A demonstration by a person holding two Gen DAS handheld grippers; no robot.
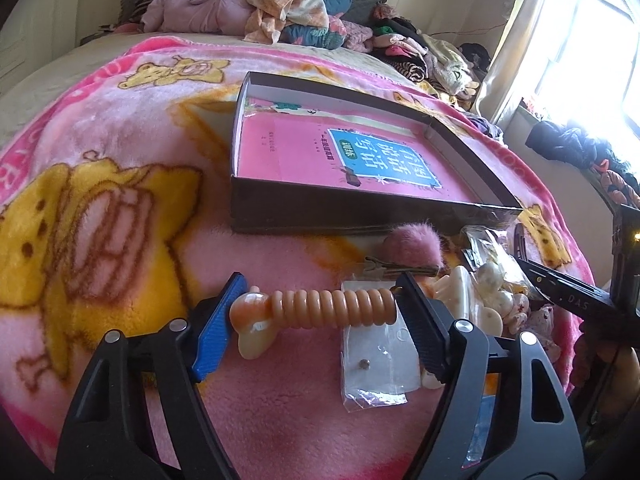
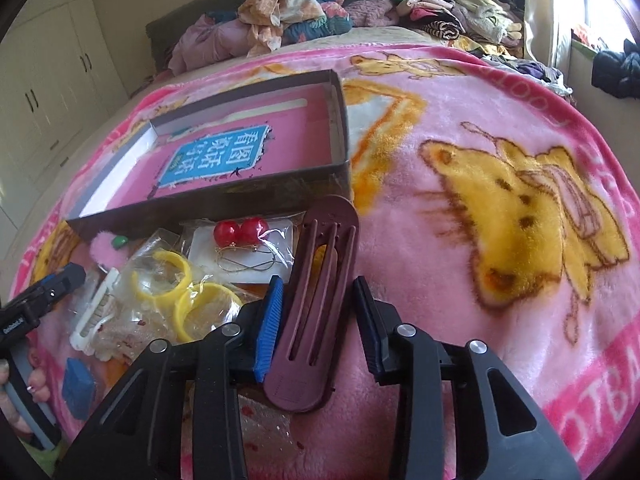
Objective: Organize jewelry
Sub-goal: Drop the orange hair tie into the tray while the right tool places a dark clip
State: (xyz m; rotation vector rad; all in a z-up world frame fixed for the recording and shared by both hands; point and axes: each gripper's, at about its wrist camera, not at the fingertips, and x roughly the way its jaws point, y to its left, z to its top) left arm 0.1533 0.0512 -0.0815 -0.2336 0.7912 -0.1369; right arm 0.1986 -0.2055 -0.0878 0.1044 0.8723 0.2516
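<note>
My left gripper (image 1: 318, 304) is shut on an orange ribbed hair clip (image 1: 320, 307), held end to end between its pads just above the blanket. My right gripper (image 2: 318, 320) is open around a maroon hair clip (image 2: 316, 300) that lies on the blanket between its fingers; the left pad is close to it, the right pad apart. A dark shallow box (image 1: 360, 216) with a pink book inside sits ahead, also in the right wrist view (image 2: 224, 196). Bagged red earrings (image 2: 240, 232) and yellow bangles (image 2: 188, 292) lie beside the maroon clip.
A pile of jewelry bags, a pink pompom (image 1: 412, 244), white pieces (image 1: 460, 292) and a white comb (image 2: 96, 312) lies on the pink blanket (image 2: 500, 200). Clothes (image 1: 280, 8) are heaped at the bed's far end. A window (image 1: 592, 48) is at the right.
</note>
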